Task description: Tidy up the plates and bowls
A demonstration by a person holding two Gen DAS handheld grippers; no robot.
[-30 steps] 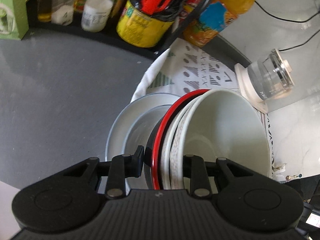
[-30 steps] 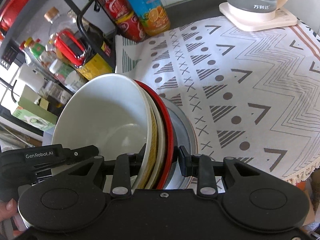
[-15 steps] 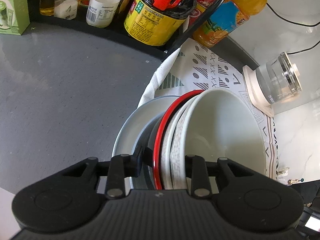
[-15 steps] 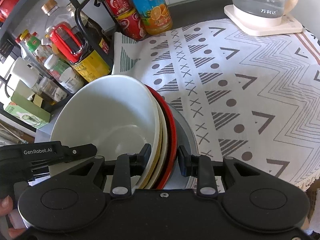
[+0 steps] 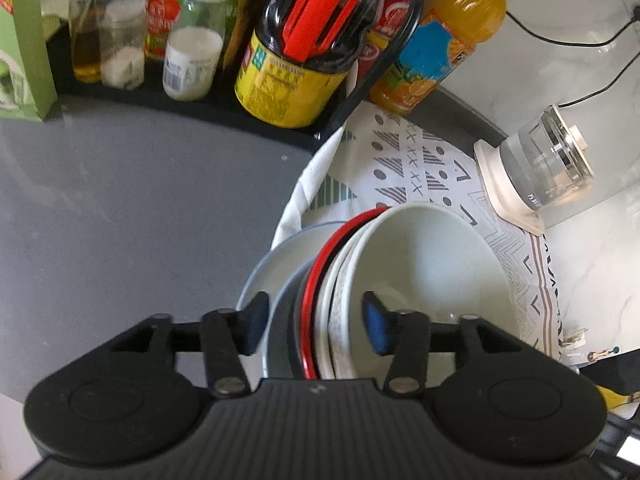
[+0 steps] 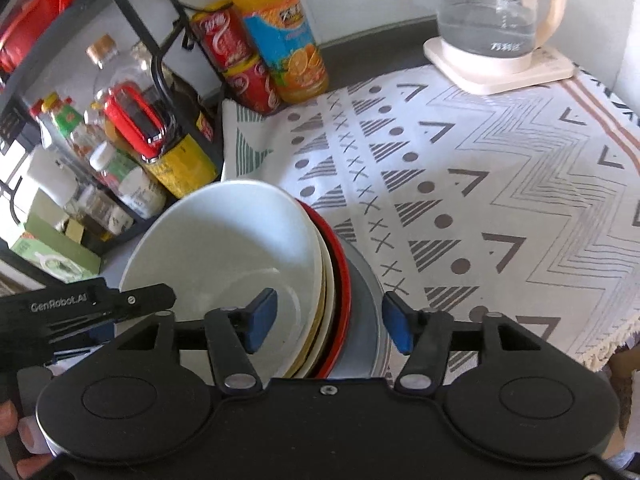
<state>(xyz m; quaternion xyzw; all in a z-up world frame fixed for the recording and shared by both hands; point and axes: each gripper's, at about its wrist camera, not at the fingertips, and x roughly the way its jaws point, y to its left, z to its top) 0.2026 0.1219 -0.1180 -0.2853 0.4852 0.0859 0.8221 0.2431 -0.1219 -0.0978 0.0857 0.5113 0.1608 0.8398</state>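
Left wrist: nested bowls (image 5: 420, 264) atop plate (image 5: 276, 264), seemingly free between both opening grippers (image 5: 316, 326).

Bright daylight, slight blur (fisheye-bent edges).

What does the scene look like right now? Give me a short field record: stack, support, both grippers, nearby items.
stack: white bowl on top, nested in a cream bowl, a red-rimmed bowl and a grey plate
support: patterned cloth and grey counter
left gripper: jaws opening, stack rims between pads, not pressed
right gripper: jaws opening, stack rims between pads, not pressed
nearby: glass kettle, orange juice bottle, condiment rack
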